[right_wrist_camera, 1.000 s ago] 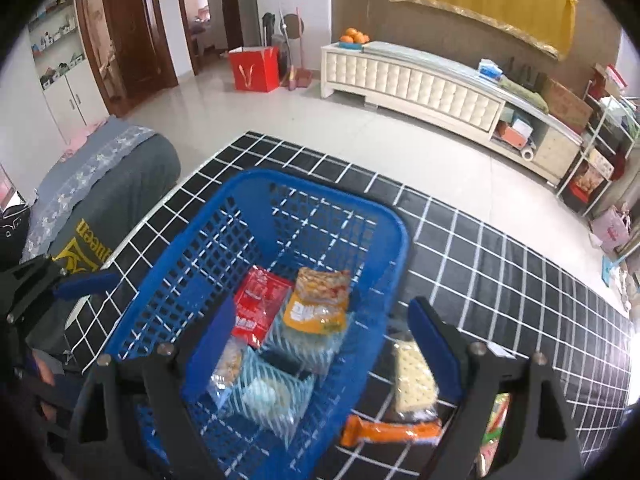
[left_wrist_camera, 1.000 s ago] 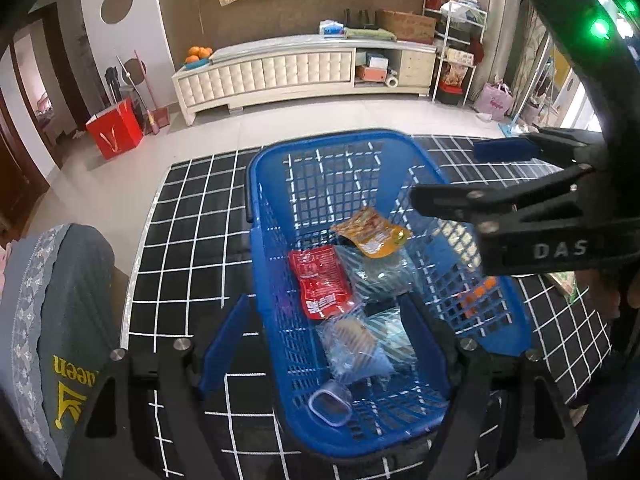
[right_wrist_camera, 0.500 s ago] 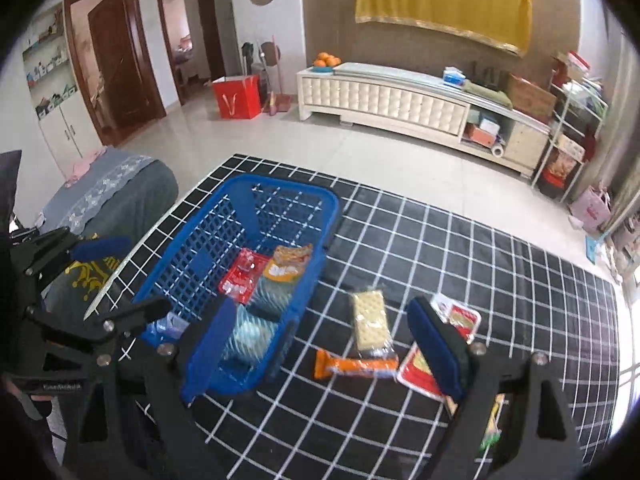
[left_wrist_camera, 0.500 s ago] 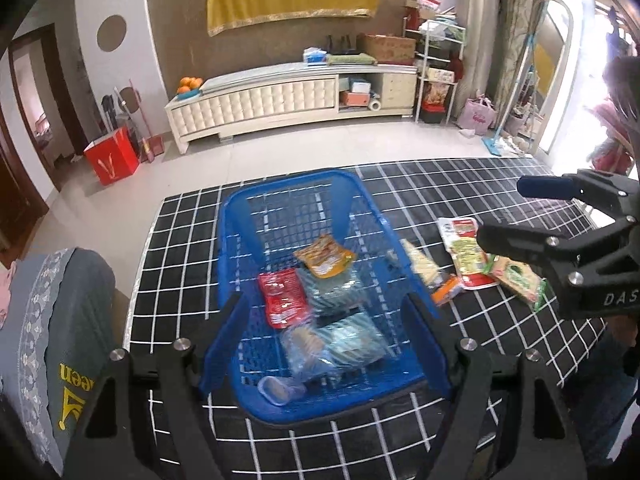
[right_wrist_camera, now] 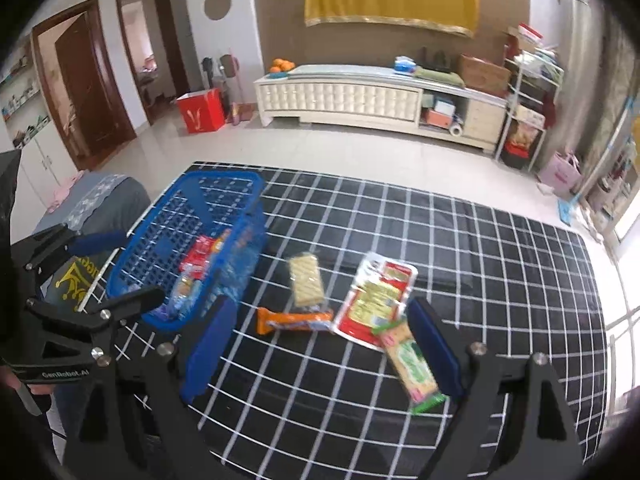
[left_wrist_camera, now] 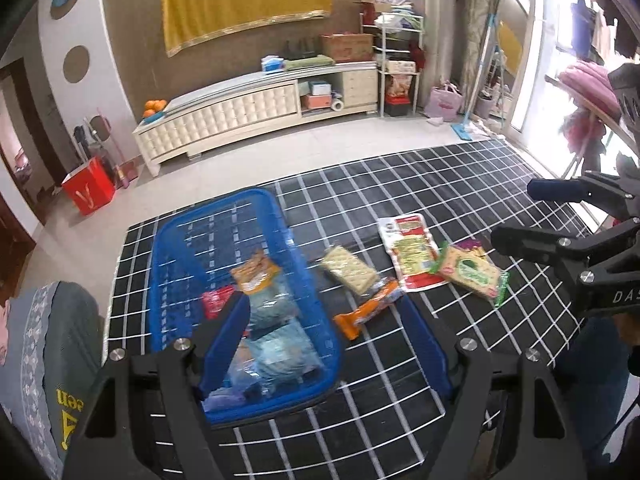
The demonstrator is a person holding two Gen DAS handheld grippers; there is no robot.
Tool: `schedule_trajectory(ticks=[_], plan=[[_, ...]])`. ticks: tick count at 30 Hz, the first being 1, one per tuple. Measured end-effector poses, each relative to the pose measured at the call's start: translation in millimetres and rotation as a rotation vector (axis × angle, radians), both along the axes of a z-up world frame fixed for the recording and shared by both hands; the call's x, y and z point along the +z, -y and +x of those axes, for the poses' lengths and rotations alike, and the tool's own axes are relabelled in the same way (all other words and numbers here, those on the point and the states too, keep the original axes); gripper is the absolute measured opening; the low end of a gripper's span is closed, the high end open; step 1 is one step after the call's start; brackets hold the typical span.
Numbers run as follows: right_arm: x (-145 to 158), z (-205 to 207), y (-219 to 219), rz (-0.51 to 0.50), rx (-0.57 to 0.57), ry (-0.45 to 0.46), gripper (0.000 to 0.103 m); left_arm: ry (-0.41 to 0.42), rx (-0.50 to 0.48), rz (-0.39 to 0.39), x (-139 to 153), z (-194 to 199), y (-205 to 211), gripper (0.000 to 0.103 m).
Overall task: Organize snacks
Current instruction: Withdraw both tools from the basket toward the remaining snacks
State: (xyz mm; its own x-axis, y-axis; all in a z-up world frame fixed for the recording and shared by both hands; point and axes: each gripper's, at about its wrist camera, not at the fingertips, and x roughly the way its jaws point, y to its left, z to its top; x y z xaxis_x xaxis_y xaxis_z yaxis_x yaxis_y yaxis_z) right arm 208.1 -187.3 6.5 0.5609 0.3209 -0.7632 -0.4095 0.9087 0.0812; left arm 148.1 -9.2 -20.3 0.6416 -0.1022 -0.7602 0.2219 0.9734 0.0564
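Observation:
A blue mesh basket (left_wrist_camera: 176,240) (right_wrist_camera: 172,216) holds several snack packets on a black grid mat (left_wrist_camera: 440,184). Beside it on the mat lie a cracker pack (left_wrist_camera: 349,269) (right_wrist_camera: 306,280), an orange bar (left_wrist_camera: 368,309) (right_wrist_camera: 294,320), a red-and-white packet (left_wrist_camera: 410,254) (right_wrist_camera: 376,300) and a green-edged biscuit pack (left_wrist_camera: 470,274) (right_wrist_camera: 412,364). My left gripper (left_wrist_camera: 324,344) is open and empty above the basket's near right corner. My right gripper (right_wrist_camera: 320,348) is open and empty above the loose snacks, and shows at the right of the left wrist view (left_wrist_camera: 560,216).
A grey cushioned seat (left_wrist_camera: 48,352) stands left of the mat. A white cabinet (left_wrist_camera: 256,116), a red bag (left_wrist_camera: 90,190) and shelves (left_wrist_camera: 396,68) stand far back across tiled floor. A doorway (right_wrist_camera: 80,92) is at the left.
Both grippers have pulled up and back from the basket and swung right. The loose snacks on the mat have come into view. Both grippers stay open and empty.

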Motion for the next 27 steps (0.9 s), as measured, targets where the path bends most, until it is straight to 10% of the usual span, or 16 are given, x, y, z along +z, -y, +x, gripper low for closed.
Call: schedule_trajectory(ticks=[27], plan=[[-136.3, 22.2, 86.7, -0.141, 0.025, -0.176, 0.09, -0.207, -0.075, -0.001, -137.5, 28.6, 118.2, 0.076]])
